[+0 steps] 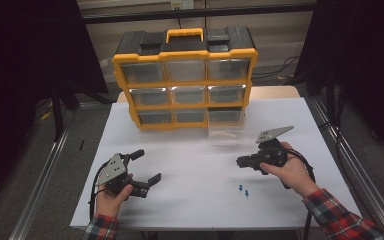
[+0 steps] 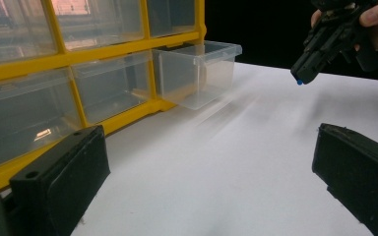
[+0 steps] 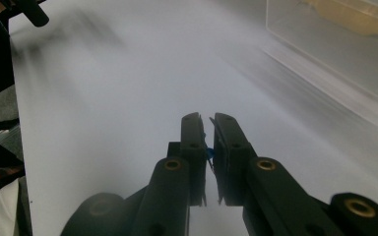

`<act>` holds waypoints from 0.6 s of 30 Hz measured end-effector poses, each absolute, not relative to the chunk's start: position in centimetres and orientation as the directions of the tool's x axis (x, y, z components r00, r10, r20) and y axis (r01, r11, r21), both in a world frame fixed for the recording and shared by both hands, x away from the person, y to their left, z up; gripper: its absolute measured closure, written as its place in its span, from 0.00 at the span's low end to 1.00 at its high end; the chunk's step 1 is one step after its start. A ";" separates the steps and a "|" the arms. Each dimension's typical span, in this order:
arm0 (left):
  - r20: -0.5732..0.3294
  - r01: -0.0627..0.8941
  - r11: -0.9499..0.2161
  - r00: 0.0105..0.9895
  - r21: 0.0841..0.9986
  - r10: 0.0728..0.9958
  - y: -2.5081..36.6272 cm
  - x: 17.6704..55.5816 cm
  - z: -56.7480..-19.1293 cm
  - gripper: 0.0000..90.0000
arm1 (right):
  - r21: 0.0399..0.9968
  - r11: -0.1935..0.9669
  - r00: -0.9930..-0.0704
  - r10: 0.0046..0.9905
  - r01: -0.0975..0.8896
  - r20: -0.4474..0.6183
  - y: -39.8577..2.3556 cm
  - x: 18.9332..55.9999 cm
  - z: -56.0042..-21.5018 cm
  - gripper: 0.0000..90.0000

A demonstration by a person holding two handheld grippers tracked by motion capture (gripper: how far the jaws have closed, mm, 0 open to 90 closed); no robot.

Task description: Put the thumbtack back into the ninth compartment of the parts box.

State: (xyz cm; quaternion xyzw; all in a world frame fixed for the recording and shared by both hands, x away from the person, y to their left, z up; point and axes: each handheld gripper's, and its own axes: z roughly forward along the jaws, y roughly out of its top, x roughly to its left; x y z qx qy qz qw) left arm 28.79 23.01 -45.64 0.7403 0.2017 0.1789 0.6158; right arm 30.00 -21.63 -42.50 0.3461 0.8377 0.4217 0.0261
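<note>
Right tool (image 1: 241, 162) level, pinching blue piece (image 3: 208, 153)

The yellow drawer cabinet (image 1: 185, 80) stands at the far edge of the counter (image 1: 190, 200) and blocks passage there. One clear drawer (image 1: 225, 129) juts out at the cabinet's lower right corner, narrowing the room just in front of it. Nearer than the cabinet, the white counter lies open across its middle. Two small blue pieces (image 1: 243, 190), possibly pins, lie well in front of the cabinet, toward the right. Each hand's tongs take up space at the near sides.
</note>
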 end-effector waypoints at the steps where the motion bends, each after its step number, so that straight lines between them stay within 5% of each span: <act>1: 0.012 0.082 -0.157 0.853 0.984 0.522 23.0 28.8 -45.7 0.01 | 0.723 0.405 -0.759 0.601 0.559 0.250 -21.6 30.1 -42.4 0.94; 18: 0.030 0.080 -0.175 0.835 0.981 0.549 23.0 28.7 -45.6 0.01 | 0.753 0.374 -0.752 0.616 0.542 0.236 -21.5 31.6 -40.5 0.94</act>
